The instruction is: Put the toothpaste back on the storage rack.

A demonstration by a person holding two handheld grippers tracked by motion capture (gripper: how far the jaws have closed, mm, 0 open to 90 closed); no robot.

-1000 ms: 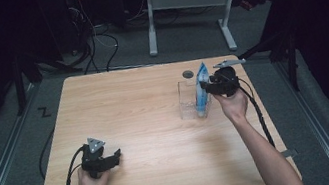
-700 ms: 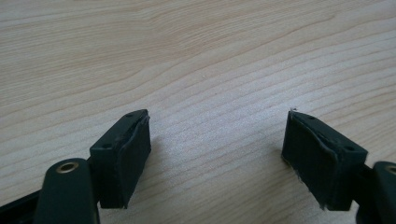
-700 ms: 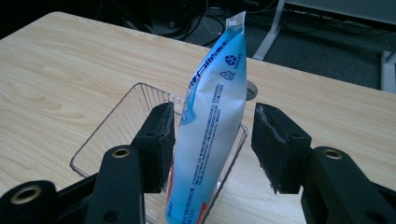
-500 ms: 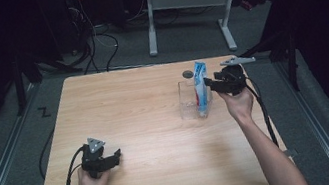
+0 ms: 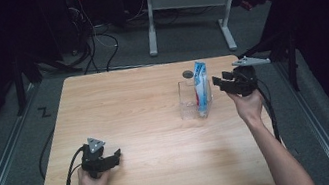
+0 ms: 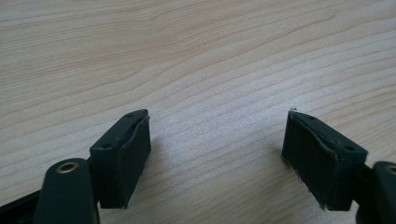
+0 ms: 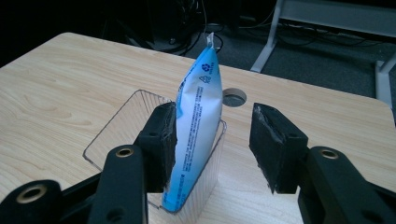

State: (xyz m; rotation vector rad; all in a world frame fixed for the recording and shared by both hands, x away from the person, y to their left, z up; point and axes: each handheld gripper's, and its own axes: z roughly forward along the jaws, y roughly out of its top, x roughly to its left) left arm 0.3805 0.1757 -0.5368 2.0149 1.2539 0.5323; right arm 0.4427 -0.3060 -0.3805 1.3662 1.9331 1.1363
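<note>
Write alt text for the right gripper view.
A blue and white pouch stands upright at one end of a clear plastic bin on a wooden table. The open right claw sits close behind it, pads apart, gripping nothing.

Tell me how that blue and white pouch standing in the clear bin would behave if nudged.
The pouch looks soft and puffy, so it would probably dent rather than resist. It stands tall and narrow on one end, leaning on the wall of the clear bin, so it may well tip. Its glossy film could be slippery for the right gripper, whose jaws stand open.
</note>
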